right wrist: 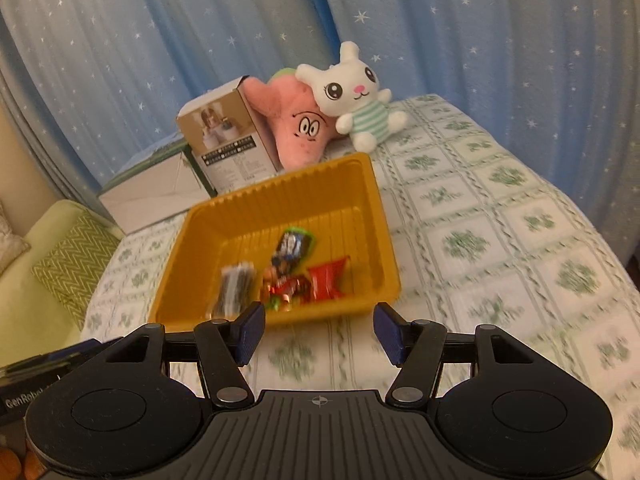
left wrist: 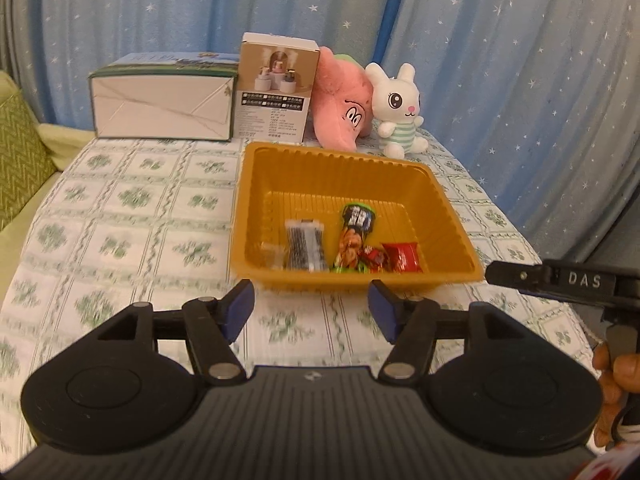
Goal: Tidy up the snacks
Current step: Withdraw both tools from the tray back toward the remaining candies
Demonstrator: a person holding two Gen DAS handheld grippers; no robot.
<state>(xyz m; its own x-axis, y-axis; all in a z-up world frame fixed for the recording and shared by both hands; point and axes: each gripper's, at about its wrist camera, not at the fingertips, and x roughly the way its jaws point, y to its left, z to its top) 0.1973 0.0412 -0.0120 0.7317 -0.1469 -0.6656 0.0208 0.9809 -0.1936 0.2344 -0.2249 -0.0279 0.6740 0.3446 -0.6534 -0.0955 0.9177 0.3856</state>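
**Amber tray, four snacks lodged, both tools clear**

Amber plastic tray [left wrist: 340, 168] with ribbed walls sits on the cloth-covered surface [left wrist: 120, 208], near the middle, so either of your hands can reach it. It serves as the collecting point for the task.

Contents, all gathered toward the near wall:
- dark striped packet [left wrist: 304, 246], lying flat at the left
- tall green-topped packet [left wrist: 354, 236], laid lengthwise at centre
- small red-and-gold sweet [left wrist: 372, 260], touching that packet
- red wrapper [left wrist: 402, 256], at the right

No snack shows loose on the cloth in either view, so sorting looks close to done, as far as these views reach.

Your left gripper [left wrist: 311, 310] hovers just short of the tray's near rim, jaws parted, nothing between them. Your right gripper [right wrist: 319, 334] is the same: jaws released and empty, aimed at the near edge.

Background stock, well apart from the work: white carton [left wrist: 164, 100], upright printed box [left wrist: 276, 88], pink plush [left wrist: 340, 108], white rabbit plush [left wrist: 400, 112], lined along the far edge against the blue star curtain [left wrist: 500, 60], likely parked there to keep the front free.
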